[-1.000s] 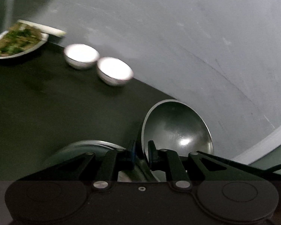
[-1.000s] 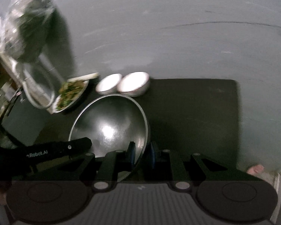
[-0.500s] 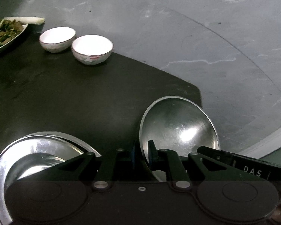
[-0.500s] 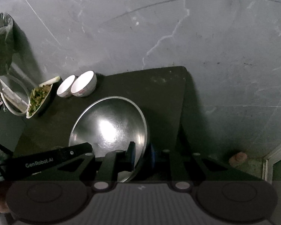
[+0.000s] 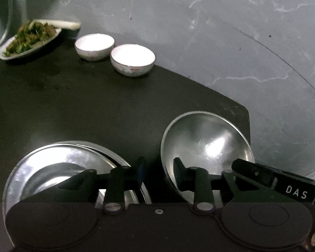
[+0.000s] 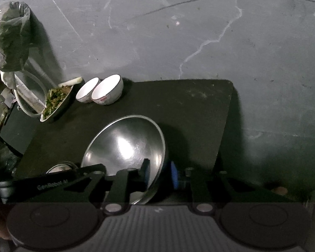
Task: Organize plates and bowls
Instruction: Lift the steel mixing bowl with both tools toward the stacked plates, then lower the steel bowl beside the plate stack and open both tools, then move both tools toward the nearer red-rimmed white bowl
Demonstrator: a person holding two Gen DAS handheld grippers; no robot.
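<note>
- While both grippers straddle the rim of the steel mixing bowl (image 5: 207, 145), which sits at about four o'clock on the dark table (image 5: 94, 105), the jaws have just been opening: the left gripper (image 5: 158, 173) has the rim between its fingers with gaps showing on both sides, and the right gripper (image 6: 159, 173) likewise no longer presses on the wall that passes between its pads.
- Risk, left to right: the steel dish (image 5: 58, 168) at seven o'clock lies just beside the bowl, so I judge that a careless withdrawal of the left fingers could knock the two together.
- The bowl rests close to the table's right edge; an inner finger that drags on the rim as it leaves could tip or slide it off.
- Counted in the left wrist view: one plate of greens (image 5: 29, 38) at ten o'clock; two white bowls (image 5: 113, 53) side by side near twelve; what looks like two nested steel dishes, though I cannot be sure; one mixing bowl.
</note>
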